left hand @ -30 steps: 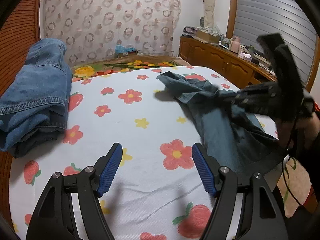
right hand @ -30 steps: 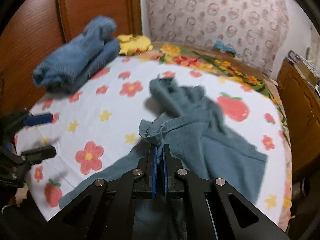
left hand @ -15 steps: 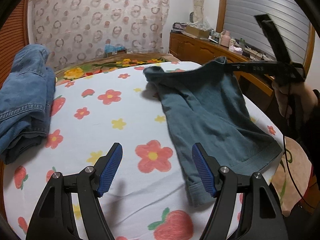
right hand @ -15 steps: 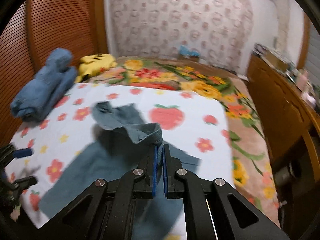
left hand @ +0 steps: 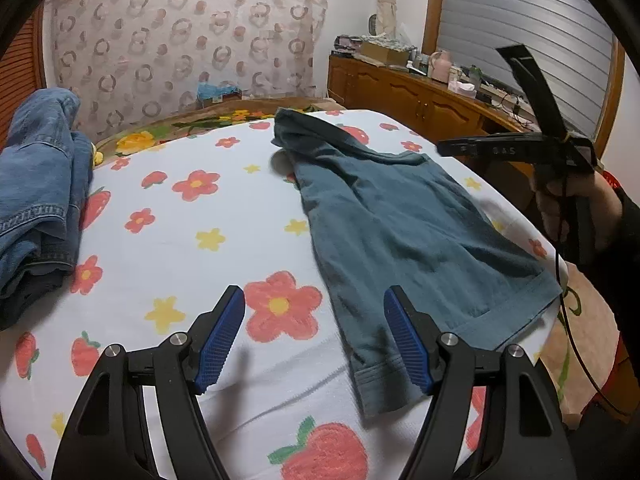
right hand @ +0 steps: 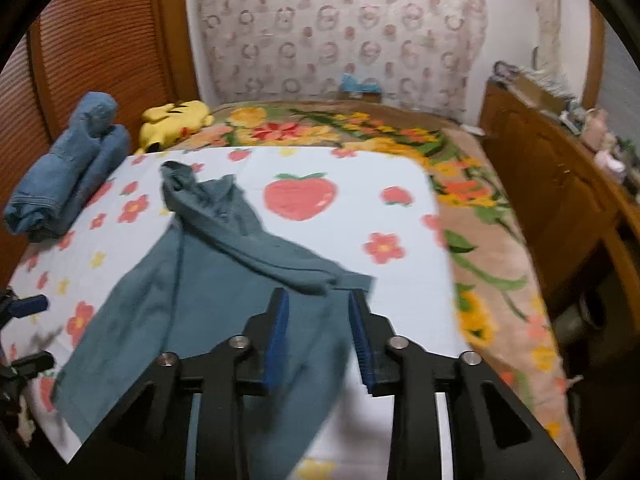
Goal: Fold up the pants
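The teal-grey knit pants (left hand: 404,232) lie spread across centre-right of the flower-print white sheet (left hand: 224,232). Right gripper (right hand: 318,336) has just been opening (jaws narrow, nothing pinched). Left gripper (left hand: 314,340) gapes wide, empty, at bottom.

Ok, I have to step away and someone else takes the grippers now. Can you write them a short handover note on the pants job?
Right gripper: its jaws have just been opening and are now apart; the teal pants lie under and between them, no longer pinched.
Left gripper: open, empty, above the near hem of the pants.
Pants: spread lengthwise on the strawberry sheet, far end still bunched, near hem at the sheet's edge.
Jeans: piled at the sheet's left side.
Done: pants laid out and released.
Left: smooth the bunched end, then make the folds.
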`<state>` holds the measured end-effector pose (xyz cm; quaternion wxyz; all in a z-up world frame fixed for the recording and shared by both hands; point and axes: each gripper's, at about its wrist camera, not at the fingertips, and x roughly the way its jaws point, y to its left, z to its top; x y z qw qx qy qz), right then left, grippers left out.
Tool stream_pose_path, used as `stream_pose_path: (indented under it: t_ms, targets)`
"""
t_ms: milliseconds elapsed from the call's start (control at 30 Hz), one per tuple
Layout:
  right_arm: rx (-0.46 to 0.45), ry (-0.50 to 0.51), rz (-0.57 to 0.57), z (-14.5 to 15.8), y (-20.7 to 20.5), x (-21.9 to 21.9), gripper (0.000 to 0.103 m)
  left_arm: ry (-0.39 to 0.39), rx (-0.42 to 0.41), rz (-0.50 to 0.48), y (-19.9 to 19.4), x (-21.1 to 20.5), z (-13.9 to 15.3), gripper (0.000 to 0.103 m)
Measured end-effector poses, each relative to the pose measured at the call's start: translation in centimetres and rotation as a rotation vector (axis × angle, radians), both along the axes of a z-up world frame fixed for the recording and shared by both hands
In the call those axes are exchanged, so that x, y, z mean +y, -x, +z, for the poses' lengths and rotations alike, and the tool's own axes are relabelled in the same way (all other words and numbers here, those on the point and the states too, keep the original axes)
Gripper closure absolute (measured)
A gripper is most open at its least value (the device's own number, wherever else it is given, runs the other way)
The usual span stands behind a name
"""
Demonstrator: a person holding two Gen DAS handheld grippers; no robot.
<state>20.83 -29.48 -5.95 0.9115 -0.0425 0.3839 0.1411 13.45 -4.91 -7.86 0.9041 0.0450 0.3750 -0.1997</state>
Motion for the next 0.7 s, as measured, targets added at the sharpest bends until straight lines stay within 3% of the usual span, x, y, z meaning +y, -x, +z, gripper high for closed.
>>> stream_pose_path:
  t_ms: [300,433,533,700]
  targets:
    - [0.055,-0.022,-0.001,-2.7,-4.3,-1.2,0.070,-0.020,0.034,-0.008,-0.3,-0.4,-1.3,0.030]
    - [0.040,0.006,-0.006,-2.6,-4.4,-0.9,0.098,-0.021,0.046,-0.006,-0.4,-0.4,-1.7,0.030]
    - [0.020,-0.010,0.005,-2.2,-4.1,-1.5,0.102,-0.015,0.056,-0.003,-0.5,-0.3,-2.0,0.030]
    - [-0.062,-0.038,-0.071,-0.1,-3.3,-3.4,0.102,-0.020,0.056,-0.001,-0.4,-0.2,-2.2,0.030]
